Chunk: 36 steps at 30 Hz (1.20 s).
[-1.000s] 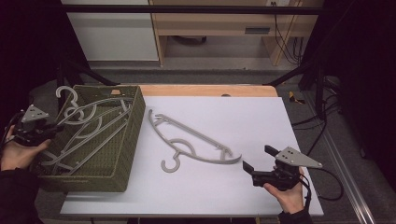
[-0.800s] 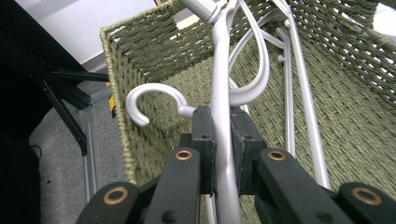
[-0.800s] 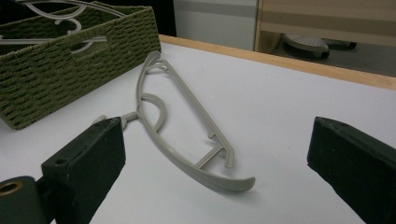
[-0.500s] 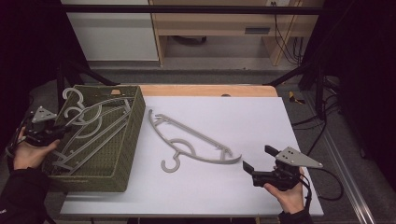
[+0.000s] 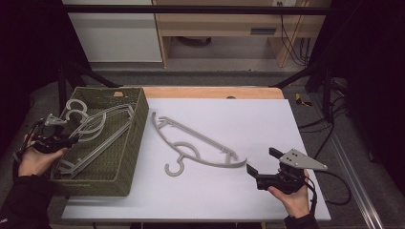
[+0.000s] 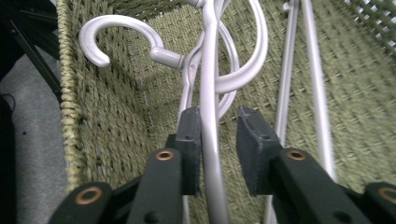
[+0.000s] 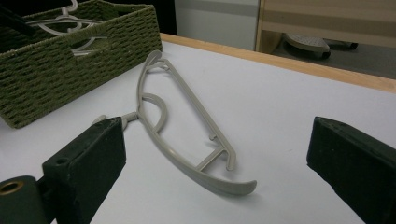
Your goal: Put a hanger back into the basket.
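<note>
Several grey plastic hangers (image 5: 95, 126) lie in a green woven basket (image 5: 138, 124) at the table's left. My left gripper (image 5: 71, 140) reaches over the basket's left rim. In the left gripper view its jaws (image 6: 219, 135) have just been opening: a hanger's bar (image 6: 211, 93) runs between them beside the left pad, with a gap to the right pad. Another grey hanger (image 5: 200, 143) lies flat on the white table top. My right gripper (image 5: 260, 161) rests to its right, open wide and empty, aimed at that hanger (image 7: 187, 107).
The basket (image 7: 70, 70) stands along the white table's (image 5: 286, 119) left edge. A wooden strip (image 5: 215, 92) borders the table's far edge. Cables trail from the right gripper over the table's right edge, beside a metal rail (image 5: 358, 191).
My left gripper has sunk a little toward the basket with the hanger, and its jaws have parted from the bar. The right gripper and the hanger on the table have not moved.
</note>
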Motion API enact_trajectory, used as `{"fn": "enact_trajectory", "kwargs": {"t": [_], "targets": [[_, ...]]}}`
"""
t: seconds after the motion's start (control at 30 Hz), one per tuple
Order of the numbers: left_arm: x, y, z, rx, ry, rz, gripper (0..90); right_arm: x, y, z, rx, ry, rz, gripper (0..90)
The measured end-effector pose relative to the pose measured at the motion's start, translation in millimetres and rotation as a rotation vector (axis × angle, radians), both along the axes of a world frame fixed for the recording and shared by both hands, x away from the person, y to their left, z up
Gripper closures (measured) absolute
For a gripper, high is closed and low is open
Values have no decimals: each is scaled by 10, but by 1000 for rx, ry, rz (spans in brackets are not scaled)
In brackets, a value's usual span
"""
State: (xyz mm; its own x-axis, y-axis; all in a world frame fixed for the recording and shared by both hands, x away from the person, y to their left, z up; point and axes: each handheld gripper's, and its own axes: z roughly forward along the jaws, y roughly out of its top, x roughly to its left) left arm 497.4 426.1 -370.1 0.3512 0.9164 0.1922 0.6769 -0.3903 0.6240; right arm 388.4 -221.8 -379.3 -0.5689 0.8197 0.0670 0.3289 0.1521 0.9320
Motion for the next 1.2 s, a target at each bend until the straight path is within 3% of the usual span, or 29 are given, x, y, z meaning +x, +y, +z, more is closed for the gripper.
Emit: {"fn": "enact_trajectory", "kwargs": {"t": [0.2, 0.33, 0.4, 0.57, 0.63, 0.77, 0.83, 0.97, 1.2], "targets": [[-97, -31, 87, -22, -37, 36, 583, 61, 77, 26, -6, -1, 11, 57], [-140, -17, 145, -54, -56, 40, 564, 110, 153, 31, -20, 3, 27, 59], [-184, -45, 185, -74, -86, 36, 560, 126, 192, 32, -21, 5, 38, 64], [-358, -275, 298, -177, -190, -54, 486, 167, 265, 30, -15, 6, 47, 91], [-420, -376, 332, -204, -228, -85, 432, 188, 296, 18, -20, 14, 58, 112], [-554, -651, 390, -301, -302, -151, 313, 226, 357, -13, -38, 26, 57, 152], [-607, -765, 405, -340, -325, -179, 276, 247, 382, -31, -47, 29, 66, 192], [-727, -1032, 417, -373, -363, -237, 202, 284, 431, -71, -61, 34, 72, 261], [-875, -1384, 316, -447, -396, -303, 141, 349, 509, -176, -78, 79, 87, 484]]}}
